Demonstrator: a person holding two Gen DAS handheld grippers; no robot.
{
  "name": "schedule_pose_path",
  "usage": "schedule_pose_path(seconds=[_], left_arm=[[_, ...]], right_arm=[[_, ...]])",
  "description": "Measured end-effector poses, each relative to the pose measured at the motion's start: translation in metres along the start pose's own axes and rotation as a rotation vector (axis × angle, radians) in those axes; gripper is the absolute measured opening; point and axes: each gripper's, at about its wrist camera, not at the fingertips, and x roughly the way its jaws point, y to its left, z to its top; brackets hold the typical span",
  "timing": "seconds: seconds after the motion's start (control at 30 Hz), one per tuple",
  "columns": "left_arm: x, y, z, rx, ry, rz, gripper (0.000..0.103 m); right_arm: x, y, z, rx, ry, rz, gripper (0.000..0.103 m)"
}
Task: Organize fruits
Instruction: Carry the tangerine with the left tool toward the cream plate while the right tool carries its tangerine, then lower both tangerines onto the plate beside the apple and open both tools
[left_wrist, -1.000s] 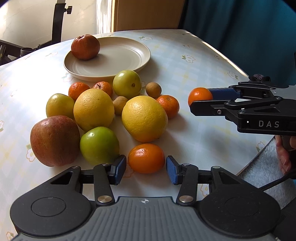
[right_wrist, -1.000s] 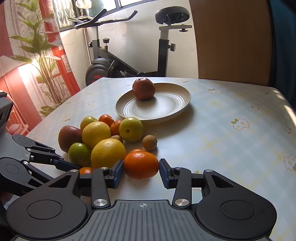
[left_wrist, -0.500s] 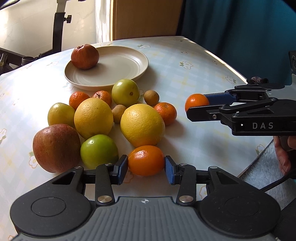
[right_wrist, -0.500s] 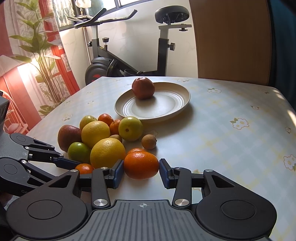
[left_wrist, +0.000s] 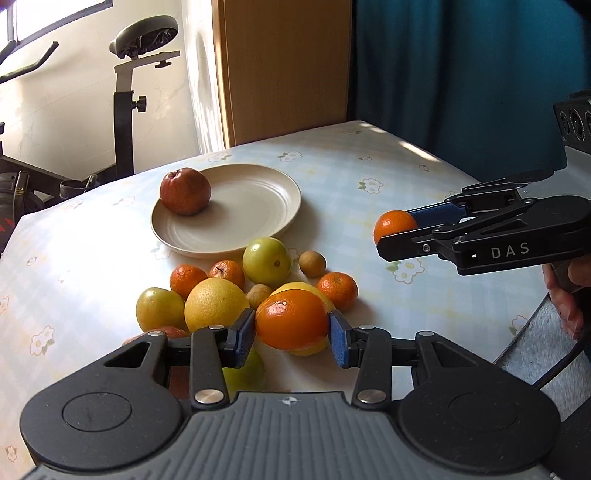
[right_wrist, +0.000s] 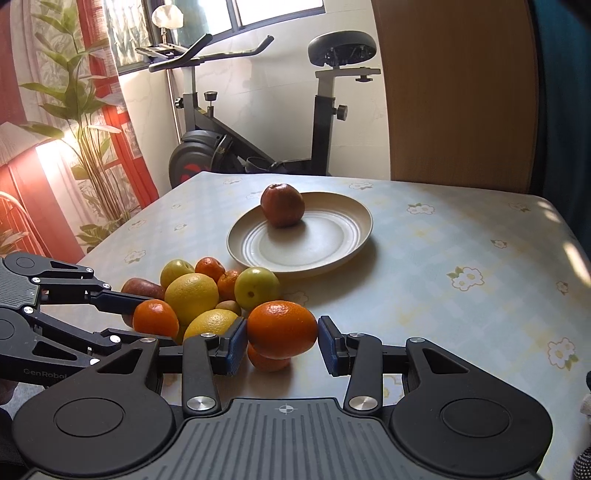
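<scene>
Fruits: you've got a mandarin in each gripper. Your left gripper (left_wrist: 291, 334) is clamped on a mandarin (left_wrist: 292, 324), blue pads (left_wrist: 244, 336) pressed to both sides, fruit held above the pile; it also shows in the right wrist view (right_wrist: 155, 319). Your right gripper (right_wrist: 282, 345) grips a second mandarin (right_wrist: 282, 329), raised over the table (right_wrist: 461, 258) with another small orange fruit (right_wrist: 267, 362) directly beneath; contact on the right-hand pad looks marginal, hard to tell from this angle. The pile sits on the table just in front of the plate (left_wrist: 255, 218): two yellow oranges, greenish apples (left_wrist: 266, 259), small mandarins (left_wrist: 338, 291), two small brown fruits (left_wrist: 312, 263), and a red apple mostly hidden behind your left fingers. One red apple (left_wrist: 184, 191) sits on the plate, toward its left rim. An exercise bike (right_wrist: 258, 122) stands beyond the table.
</scene>
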Motion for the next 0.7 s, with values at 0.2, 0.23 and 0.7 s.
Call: schedule_pose_path(seconds=[0.2,0.23,0.7], left_arm=[[-0.010,0.019,0.020,-0.066,-0.048,0.010,0.045],[-0.012,0.021,0.024,-0.072,-0.057,0.013,0.045],[0.011,0.078,0.081,-0.194,-0.105,0.050,0.045]], right_arm=[[-0.005,-0.004,0.014,-0.003,-0.014,0.000,0.038],[-0.005,-0.005,0.019,-0.009,-0.017,0.002,0.038],[0.019,-0.031,0.101,-0.111,-0.052,-0.010,0.038]])
